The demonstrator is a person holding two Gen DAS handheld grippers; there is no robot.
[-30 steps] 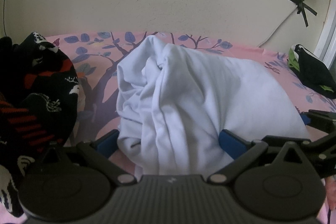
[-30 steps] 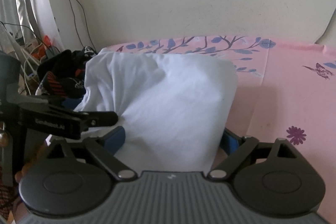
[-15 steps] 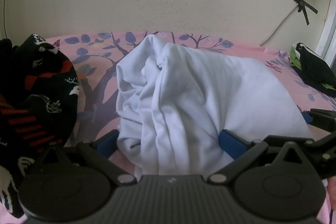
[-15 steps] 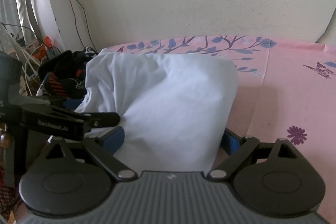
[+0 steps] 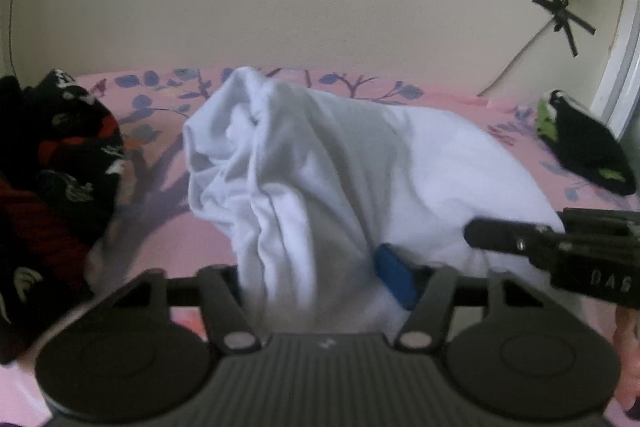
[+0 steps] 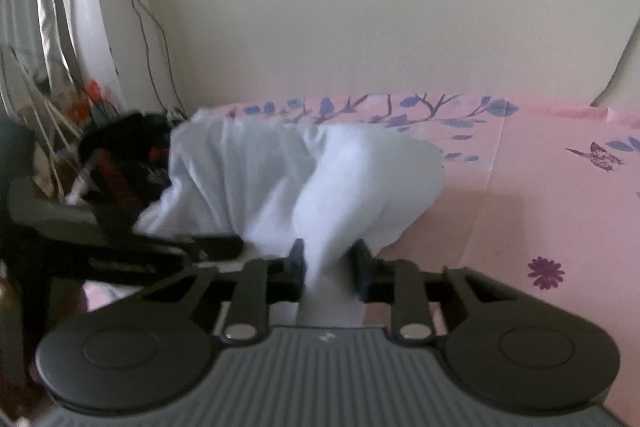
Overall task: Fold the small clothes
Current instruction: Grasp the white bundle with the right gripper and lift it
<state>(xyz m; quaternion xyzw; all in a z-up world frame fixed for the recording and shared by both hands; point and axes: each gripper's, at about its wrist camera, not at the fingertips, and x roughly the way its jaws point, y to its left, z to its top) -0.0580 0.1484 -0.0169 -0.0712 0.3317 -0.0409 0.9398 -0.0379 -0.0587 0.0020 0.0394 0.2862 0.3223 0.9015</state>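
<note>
A crumpled white garment (image 5: pixel 320 167) lies on the pink flowered bedsheet (image 5: pixel 160 231). My left gripper (image 5: pixel 308 279) is closing on its near edge. The cloth is bunched between the jaws, against the blue right pad (image 5: pixel 394 281), and it hides the left pad. In the right wrist view the same white garment (image 6: pixel 304 179) narrows into a pinched strip between the two pads of my right gripper (image 6: pixel 328 263), whose jaws are closing nearly together. Each gripper shows in the other's view as a dark bar: the right gripper (image 5: pixel 560 243) and the left gripper (image 6: pixel 160 251).
A pile of black clothes with red and white patterns (image 5: pixel 60 167) lies left of the white garment. A black and green garment (image 5: pixel 584 151) sits at the bed's far right. The wall runs close behind the bed. Cables and clutter (image 6: pixel 60 99) stand beyond the bed's left end.
Both grippers have gone from wide open around the garment's near edge to gathered in on it. The cloth is now bunched and pulled narrower, and the left gripper has shifted a little.
</note>
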